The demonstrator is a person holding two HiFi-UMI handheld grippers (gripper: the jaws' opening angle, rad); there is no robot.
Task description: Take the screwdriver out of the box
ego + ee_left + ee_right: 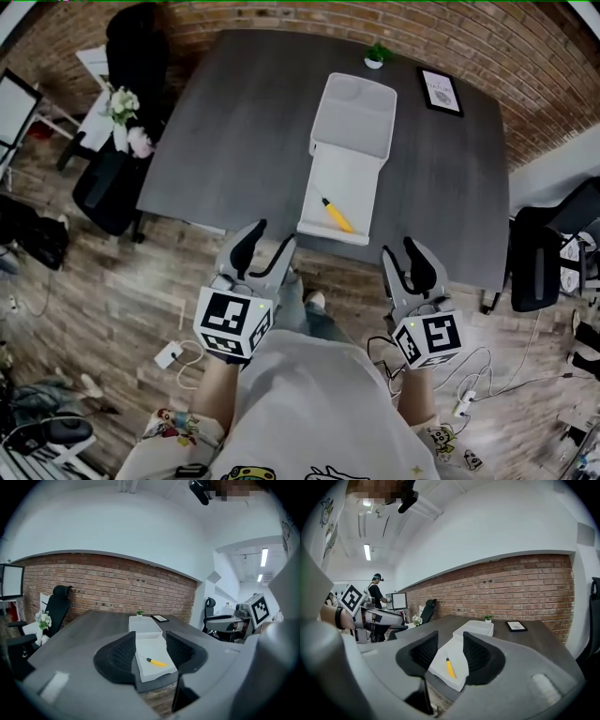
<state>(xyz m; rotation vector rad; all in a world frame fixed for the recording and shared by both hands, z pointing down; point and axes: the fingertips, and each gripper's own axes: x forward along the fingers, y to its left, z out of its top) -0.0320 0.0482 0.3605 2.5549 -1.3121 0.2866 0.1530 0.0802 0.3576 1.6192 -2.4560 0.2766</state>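
A white box [354,122] lies open on the dark grey table [244,122], its flat half [339,173] reaching the near edge. The yellow-handled screwdriver [337,215] rests on that flat half, slanted. My left gripper [270,239] hovers off the table's near edge, just left of the box, jaws open and empty. My right gripper [400,251] hangs to the right of the box, also off the edge, open and empty. Both gripper views frame the screwdriver [158,663] [450,667] well ahead of the jaws.
A small potted plant [375,55] and a framed picture [440,92] stand at the table's far side. Black office chairs sit left [117,178] and right [539,258] of the table. Cables and a charger [173,354] lie on the wooden floor.
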